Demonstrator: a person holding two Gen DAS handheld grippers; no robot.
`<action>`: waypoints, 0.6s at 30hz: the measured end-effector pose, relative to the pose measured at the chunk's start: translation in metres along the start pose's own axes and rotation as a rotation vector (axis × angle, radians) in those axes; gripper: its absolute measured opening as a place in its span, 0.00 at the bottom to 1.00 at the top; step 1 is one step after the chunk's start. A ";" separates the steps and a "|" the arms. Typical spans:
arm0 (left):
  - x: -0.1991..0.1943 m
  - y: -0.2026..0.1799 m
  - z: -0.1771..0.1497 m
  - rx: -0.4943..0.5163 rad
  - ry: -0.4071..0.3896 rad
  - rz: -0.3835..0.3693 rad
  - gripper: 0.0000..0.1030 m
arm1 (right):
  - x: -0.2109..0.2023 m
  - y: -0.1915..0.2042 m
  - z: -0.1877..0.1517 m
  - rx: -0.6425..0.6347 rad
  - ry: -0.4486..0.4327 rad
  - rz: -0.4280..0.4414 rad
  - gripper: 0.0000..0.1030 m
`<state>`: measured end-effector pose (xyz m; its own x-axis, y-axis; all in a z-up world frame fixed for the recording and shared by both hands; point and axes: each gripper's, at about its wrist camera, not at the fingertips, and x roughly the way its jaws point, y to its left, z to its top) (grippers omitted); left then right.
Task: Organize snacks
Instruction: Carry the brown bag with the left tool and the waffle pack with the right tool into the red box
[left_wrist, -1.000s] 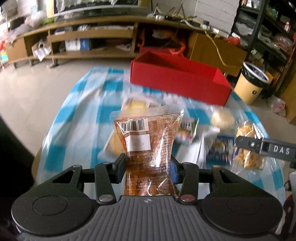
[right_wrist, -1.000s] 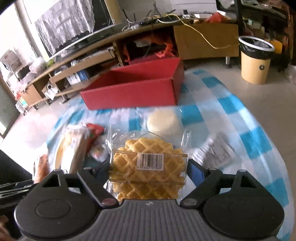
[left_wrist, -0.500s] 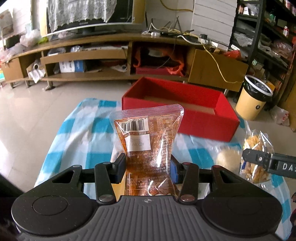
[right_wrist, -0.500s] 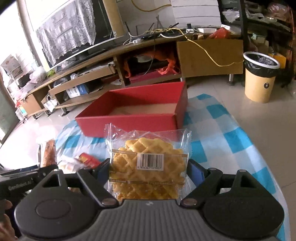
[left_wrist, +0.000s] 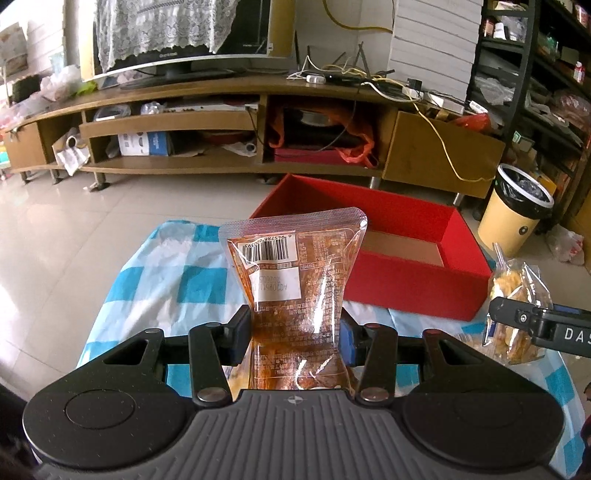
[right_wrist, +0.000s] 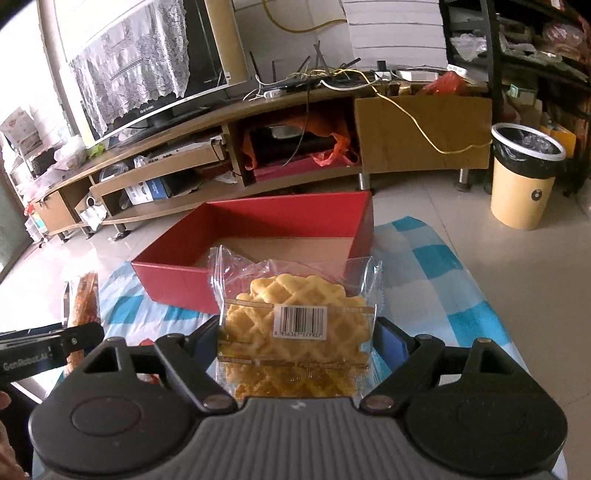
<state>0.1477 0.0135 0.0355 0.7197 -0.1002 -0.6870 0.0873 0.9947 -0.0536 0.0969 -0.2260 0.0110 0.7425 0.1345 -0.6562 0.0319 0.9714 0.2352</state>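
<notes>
Here the left gripper (left_wrist: 293, 334) pinches a glossy, crinkled orange pouch (left_wrist: 295, 280) upright, while the right gripper (right_wrist: 295, 341) clamps a clear-wrapped, lattice-patterned waffle pack (right_wrist: 295, 328). Just beyond both sits the open red cardboard box (left_wrist: 413, 280), matte-walled and rectangular, on a blue-and-white checked cloth (left_wrist: 184, 284).

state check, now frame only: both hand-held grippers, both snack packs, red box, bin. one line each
left hand-held gripper: shut on the brown snack pack
right hand-held gripper: shut on the waffle pack
brown snack pack: sealed, held upright, off the cloth
waffle pack: sealed, held, barcode facing camera
red box: open-topped, no snacks on the floor that shows
bin: open, black liner fitted
</notes>
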 end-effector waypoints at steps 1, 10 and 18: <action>0.001 0.000 0.002 0.000 -0.005 0.001 0.53 | 0.002 0.000 0.002 -0.004 -0.003 0.001 0.79; 0.014 -0.003 0.015 0.004 -0.018 0.006 0.53 | 0.014 -0.004 0.017 -0.013 -0.018 -0.002 0.79; 0.019 -0.007 0.029 0.002 -0.046 -0.001 0.53 | 0.024 -0.003 0.024 -0.036 -0.021 0.000 0.79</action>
<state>0.1814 0.0042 0.0438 0.7502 -0.1019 -0.6533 0.0889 0.9946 -0.0530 0.1308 -0.2301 0.0113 0.7565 0.1304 -0.6409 0.0083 0.9779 0.2087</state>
